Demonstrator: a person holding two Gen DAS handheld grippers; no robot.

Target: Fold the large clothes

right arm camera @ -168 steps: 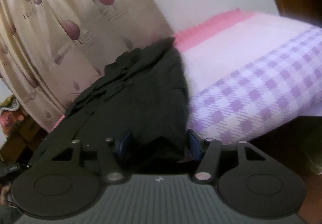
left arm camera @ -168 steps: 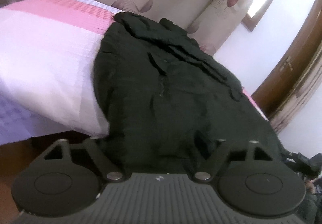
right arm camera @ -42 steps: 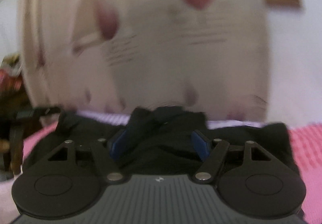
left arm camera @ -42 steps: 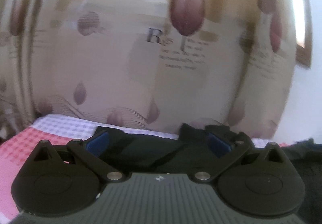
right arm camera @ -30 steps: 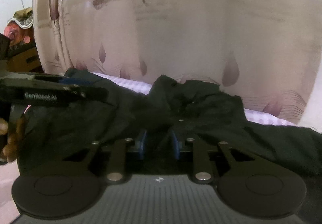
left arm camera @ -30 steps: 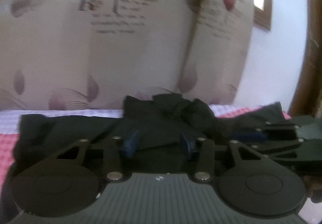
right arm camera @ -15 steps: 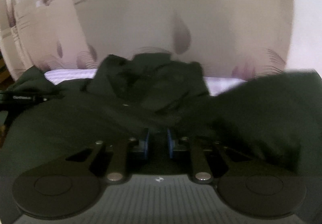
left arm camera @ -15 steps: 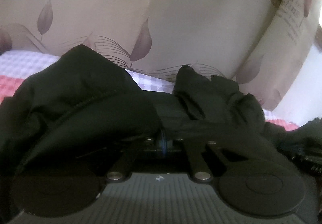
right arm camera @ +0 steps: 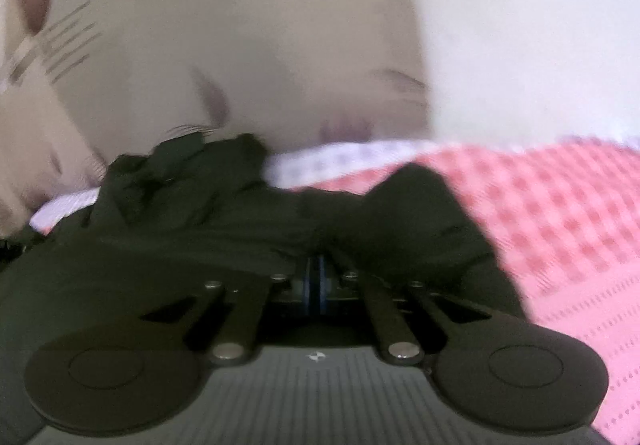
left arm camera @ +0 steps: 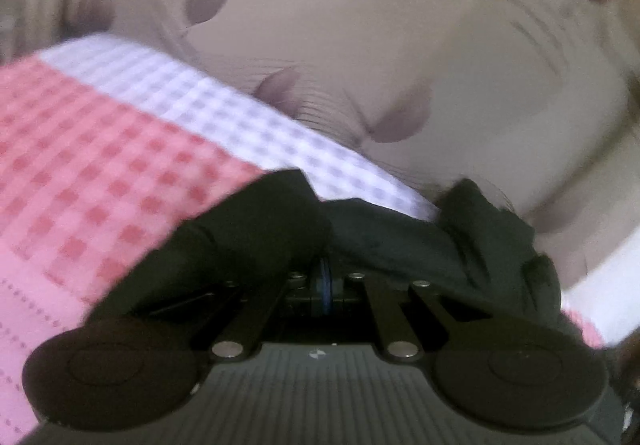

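A dark, near-black garment (left arm camera: pixel 260 237) lies bunched on a pink and white checked bedcover (left arm camera: pixel 100 173). My left gripper (left arm camera: pixel 326 273) is shut on a fold of it, the blue pads pressed together with cloth draped over the fingers. In the right wrist view the same garment (right arm camera: pixel 180 213) spreads to the left, its crumpled collar part near the bed's far edge. My right gripper (right arm camera: pixel 314 273) pinches another fold, its jaws closing the last bit on the cloth. Both views are blurred by motion.
A beige curtain with leaf prints (left arm camera: pixel 360 25) hangs right behind the bed's far edge. A white wall (right arm camera: pixel 520 25) stands at the right. Bare checked bedcover (right arm camera: pixel 560 213) lies to the right of the garment.
Both grippers went from open around the cloth to shut on it. They sank toward the bed and rolled, and more checked cover now shows beside the garment.
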